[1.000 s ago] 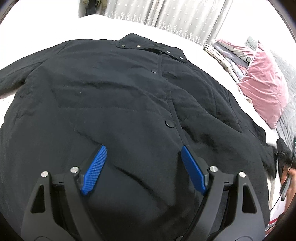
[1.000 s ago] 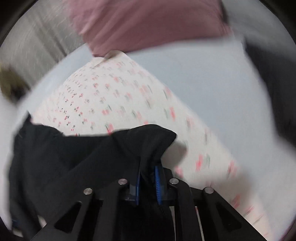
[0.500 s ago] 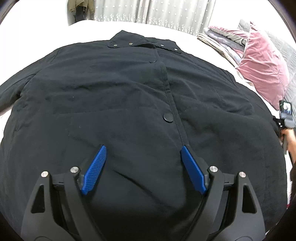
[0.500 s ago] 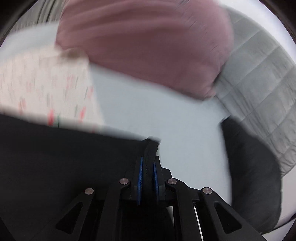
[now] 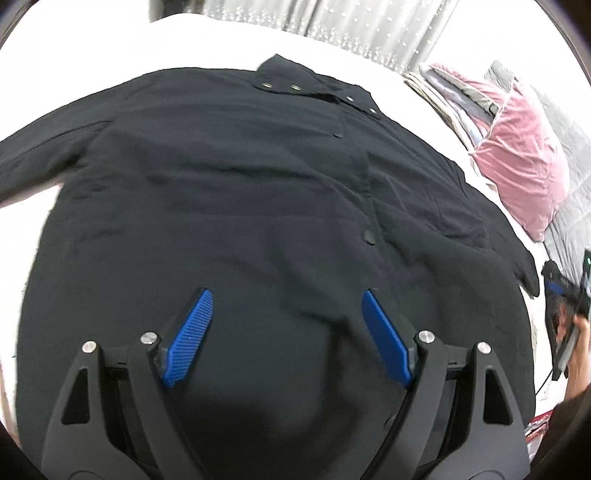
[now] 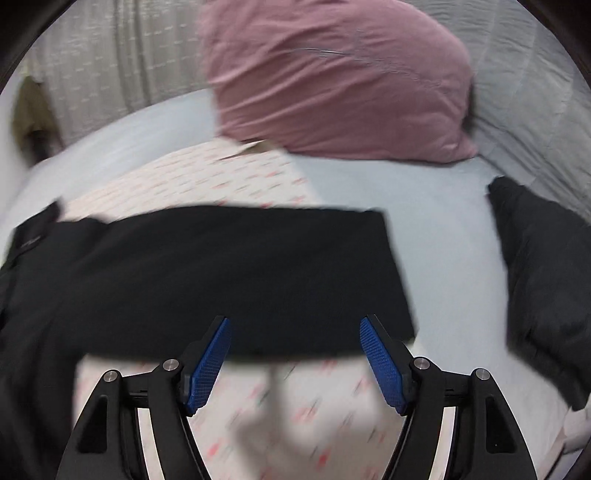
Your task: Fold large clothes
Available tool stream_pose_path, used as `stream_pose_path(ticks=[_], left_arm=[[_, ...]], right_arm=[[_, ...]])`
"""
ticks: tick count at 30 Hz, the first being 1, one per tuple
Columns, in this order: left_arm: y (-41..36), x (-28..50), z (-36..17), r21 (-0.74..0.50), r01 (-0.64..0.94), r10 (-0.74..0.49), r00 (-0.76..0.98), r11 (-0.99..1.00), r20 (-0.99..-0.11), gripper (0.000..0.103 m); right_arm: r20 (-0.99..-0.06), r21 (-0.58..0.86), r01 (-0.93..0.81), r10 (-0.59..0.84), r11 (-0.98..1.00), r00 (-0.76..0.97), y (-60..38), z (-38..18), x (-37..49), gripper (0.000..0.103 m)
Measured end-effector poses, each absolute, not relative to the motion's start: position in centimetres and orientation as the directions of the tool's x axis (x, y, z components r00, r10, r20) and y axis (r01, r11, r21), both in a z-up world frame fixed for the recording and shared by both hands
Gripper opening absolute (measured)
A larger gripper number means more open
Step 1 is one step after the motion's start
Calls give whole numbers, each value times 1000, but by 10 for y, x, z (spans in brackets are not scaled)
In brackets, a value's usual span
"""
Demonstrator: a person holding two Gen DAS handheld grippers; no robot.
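Left wrist view: black coat (image 5: pixel 258 206) spread flat, front up, on the white bed (image 5: pixel 92 48), collar toward the curtain (image 5: pixel 332 26), one sleeve running off to the left. Left tongs (image 5: pixel 282 330) wide open over the lower front of the coat, nothing between the blue pads (image 5: pixel 190 336); same as 0.5 s ago, camera only shifted slightly. Pink pillow (image 5: pixel 524 162) at right beside a stack of folded bedding (image 5: pixel 454 92).

Right wrist view: right tongs (image 6: pixel 295 360) now wide open and empty; 0.5 s ago they were pinched shut on the black fabric. Released sleeve (image 6: pixel 229 280) lies flat across a floral-print sheet (image 6: pixel 207 177), its cuff end pointing right, just ahead of the pads. Another dark cloth (image 6: pixel 543 266) at right, apart from the sleeve. Frame is motion-blurred.
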State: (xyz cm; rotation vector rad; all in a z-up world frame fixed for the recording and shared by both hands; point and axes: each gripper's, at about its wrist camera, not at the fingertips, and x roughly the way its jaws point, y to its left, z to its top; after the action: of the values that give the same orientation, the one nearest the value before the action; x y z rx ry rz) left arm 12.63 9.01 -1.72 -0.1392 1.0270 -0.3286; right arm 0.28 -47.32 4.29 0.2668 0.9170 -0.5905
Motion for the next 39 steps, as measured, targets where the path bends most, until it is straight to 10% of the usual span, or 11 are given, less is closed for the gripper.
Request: stream_pose_path(ticks=[29, 30, 32, 33, 39], left_arm=[[276, 13, -59, -362, 131, -383, 229, 923, -895, 83], [277, 8, -60, -352, 143, -377, 230, 925, -897, 80], [272, 3, -60, -379, 156, -406, 214, 912, -889, 20], [273, 1, -58, -457, 127, -474, 191, 880, -860, 11], [316, -20, 22, -647, 85, -607, 456, 758, -651, 7]], right_arm=[[-817, 535, 384, 343, 753, 464, -366, -26, -137, 74], [-811, 544, 379, 354, 748, 465, -365, -26, -139, 74], [-804, 558, 371, 374, 742, 462, -360, -28, -139, 74], [-805, 557, 370, 374, 744, 460, -359, -28, -139, 74], [-810, 540, 352, 359, 765, 463, -349, -12, -142, 74]])
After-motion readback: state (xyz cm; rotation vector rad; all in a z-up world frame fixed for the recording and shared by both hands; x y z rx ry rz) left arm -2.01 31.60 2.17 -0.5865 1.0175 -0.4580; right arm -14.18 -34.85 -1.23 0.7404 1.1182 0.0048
